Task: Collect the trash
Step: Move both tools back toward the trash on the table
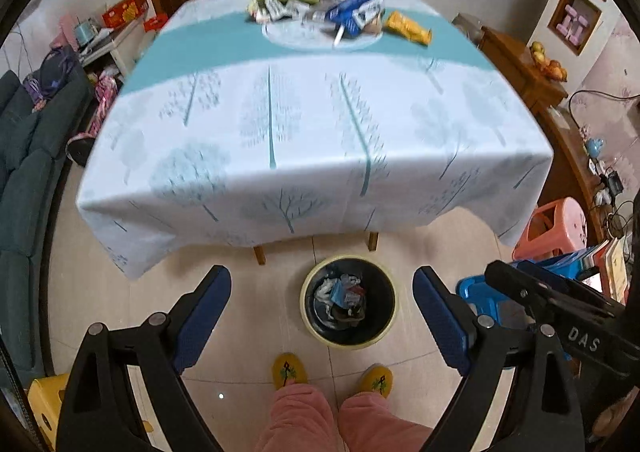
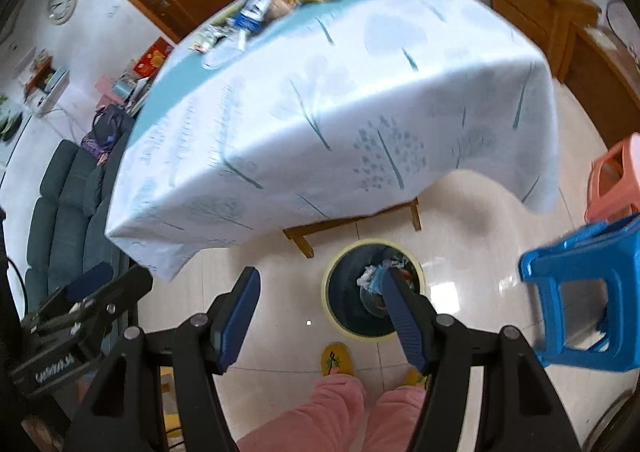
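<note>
A pile of trash (image 1: 320,9) lies at the far end of the table (image 1: 304,123): a blue box, a yellow snack bag (image 1: 408,27), wrappers and a white roll. It also shows in the right wrist view (image 2: 276,3). A round bin (image 1: 349,302) with a yellow rim stands on the floor in front of the table and holds crumpled wrappers; it also shows in the right wrist view (image 2: 370,292). My left gripper (image 1: 322,284) is open and empty above the bin. My right gripper (image 2: 320,280) is open and empty, just left of the bin.
A blue stool (image 2: 584,292) and a pink stool (image 2: 616,179) stand right of the bin. A dark sofa (image 1: 28,155) runs along the left. Wooden cabinets (image 1: 520,63) line the right wall. The person's feet in yellow slippers (image 1: 290,370) are just behind the bin.
</note>
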`<state>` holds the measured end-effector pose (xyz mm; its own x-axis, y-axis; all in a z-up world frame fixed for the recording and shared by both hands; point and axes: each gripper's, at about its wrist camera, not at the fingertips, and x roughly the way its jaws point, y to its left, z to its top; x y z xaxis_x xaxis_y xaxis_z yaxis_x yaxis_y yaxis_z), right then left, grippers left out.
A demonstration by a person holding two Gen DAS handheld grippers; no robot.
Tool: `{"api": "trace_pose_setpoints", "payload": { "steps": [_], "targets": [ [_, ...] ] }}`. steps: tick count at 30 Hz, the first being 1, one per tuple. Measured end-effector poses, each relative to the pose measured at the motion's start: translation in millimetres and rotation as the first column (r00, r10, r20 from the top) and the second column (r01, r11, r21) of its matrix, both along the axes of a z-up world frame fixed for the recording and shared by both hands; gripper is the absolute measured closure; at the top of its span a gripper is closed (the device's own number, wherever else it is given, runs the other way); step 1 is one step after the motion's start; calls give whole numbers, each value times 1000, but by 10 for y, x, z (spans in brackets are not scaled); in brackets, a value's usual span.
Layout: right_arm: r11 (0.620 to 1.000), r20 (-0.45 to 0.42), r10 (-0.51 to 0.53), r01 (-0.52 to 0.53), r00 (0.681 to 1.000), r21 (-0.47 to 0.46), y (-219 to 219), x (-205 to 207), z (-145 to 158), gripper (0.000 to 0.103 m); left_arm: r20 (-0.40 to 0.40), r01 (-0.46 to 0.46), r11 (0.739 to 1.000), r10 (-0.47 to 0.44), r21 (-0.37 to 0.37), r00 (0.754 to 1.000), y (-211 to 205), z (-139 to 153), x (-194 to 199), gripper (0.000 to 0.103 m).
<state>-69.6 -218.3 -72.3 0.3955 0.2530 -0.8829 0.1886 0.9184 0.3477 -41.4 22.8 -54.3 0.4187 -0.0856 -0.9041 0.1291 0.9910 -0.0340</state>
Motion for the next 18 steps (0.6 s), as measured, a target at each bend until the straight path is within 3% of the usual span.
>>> {"api": "trace_pose_setpoints", "payload": {
  "steps": [10,18],
  "targets": [
    [999,91,46,-45,995,-12,-100,-7,533,39,94,5,1000,-6,14,996,-188,616,-1,12],
    [995,186,98,-95,978,-29,-164,243,913,39,168,-10,1000,6,22,986,-371,985,134,12]
  ]
}}
